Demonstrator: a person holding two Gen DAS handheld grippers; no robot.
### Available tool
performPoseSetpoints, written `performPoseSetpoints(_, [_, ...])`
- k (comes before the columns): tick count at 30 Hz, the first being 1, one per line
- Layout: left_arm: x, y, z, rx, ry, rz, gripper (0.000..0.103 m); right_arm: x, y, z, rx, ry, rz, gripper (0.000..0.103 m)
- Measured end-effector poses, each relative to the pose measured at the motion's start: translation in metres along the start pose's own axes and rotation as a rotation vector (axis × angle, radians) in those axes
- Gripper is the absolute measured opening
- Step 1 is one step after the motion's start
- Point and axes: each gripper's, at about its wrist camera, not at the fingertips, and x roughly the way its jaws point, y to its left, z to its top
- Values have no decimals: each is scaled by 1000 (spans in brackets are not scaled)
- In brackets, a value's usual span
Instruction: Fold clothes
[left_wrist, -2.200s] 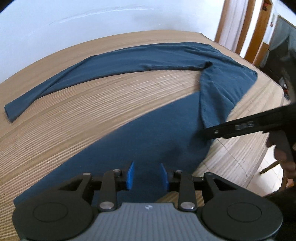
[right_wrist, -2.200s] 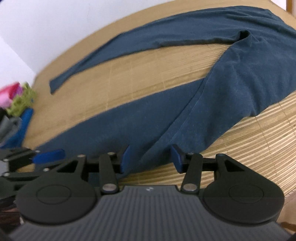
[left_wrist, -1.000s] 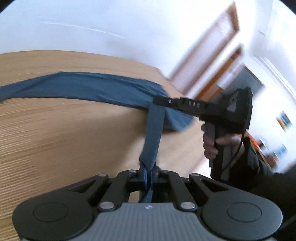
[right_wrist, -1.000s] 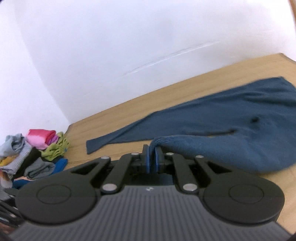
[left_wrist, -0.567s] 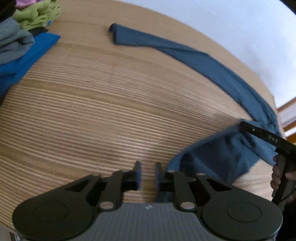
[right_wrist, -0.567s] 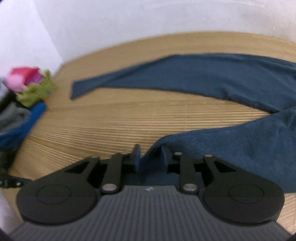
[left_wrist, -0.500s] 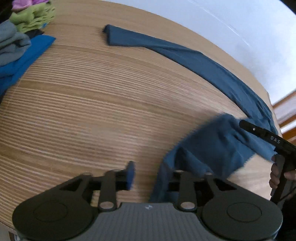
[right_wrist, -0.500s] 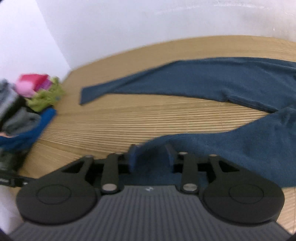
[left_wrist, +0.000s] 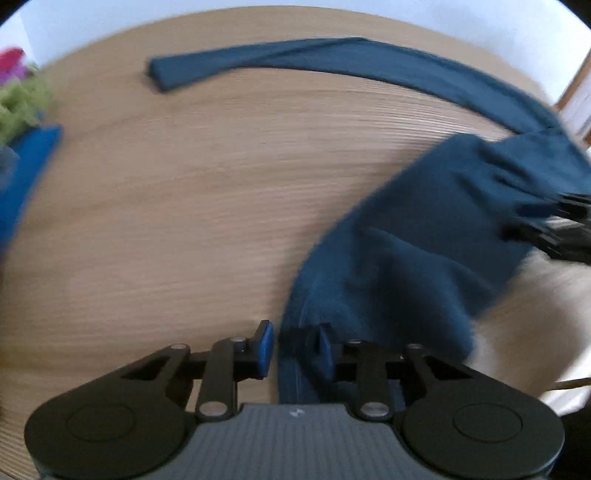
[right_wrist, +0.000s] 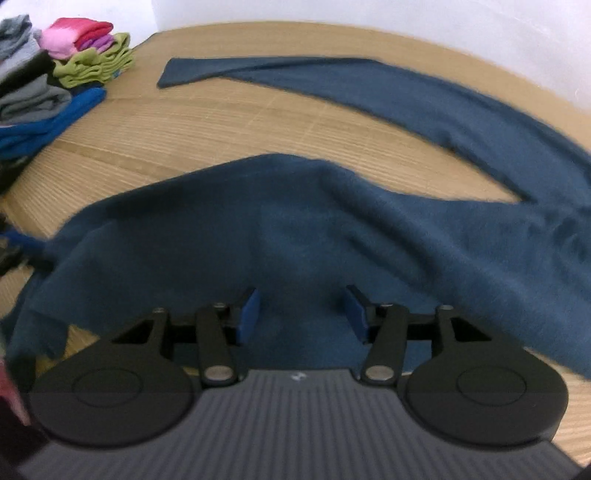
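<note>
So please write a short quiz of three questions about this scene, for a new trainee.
1. True or false: the right tool is clamped on the dark blue garment.
2. What colour is the folded item at the top of the clothes pile?
3. The long sleeve lies: A) flat on the table B) hanging off the edge.

Key: 1 false; 2 pink; 3 A.

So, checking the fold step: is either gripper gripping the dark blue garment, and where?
Nothing is held. The right gripper is open above the dark blue garment; the left gripper has cloth between parted jaws, not pinched.
</note>
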Motion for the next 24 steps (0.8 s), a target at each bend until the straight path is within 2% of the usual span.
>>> performPoseSetpoints(1, [0, 8, 5, 0, -3, 38, 32, -1, 3, 1, 1, 14, 20, 54])
performPoseSetpoints(3, [0, 23, 12, -17, -5, 77, 38, -1, 26, -1, -87, 47, 64, 54])
performPoseSetpoints(6, [-1, 36, 18, -40, -15, 138, 35, -3, 65, -6, -201, 76, 159, 55])
performPoseSetpoints(9, [-6, 39, 13, -40, -32, 232, 36, -2, 96, -9, -278, 73, 149, 66])
performPoseSetpoints(10, [-10, 42, 10, -58, -38, 224, 36, -2, 100, -10, -288, 65, 145, 66])
performPoseSetpoints(12, [-16, 44, 4, -89, -57, 196, 38, -2, 97, -8, -260, 60, 141, 65])
performPoseSetpoints(17, [-32, 29, -2, -123, -104, 187, 46, -18, 63, 3, -49, -18, 127, 63])
performPoseSetpoints(20, [-38, 13, 2, -135, -135, 164, 48, -27, 47, 1, 34, -38, 104, 63])
performPoseSetpoints(24, [-51, -31, 1, -113, -191, 138, 51, -36, 29, -13, 132, -66, 62, 63])
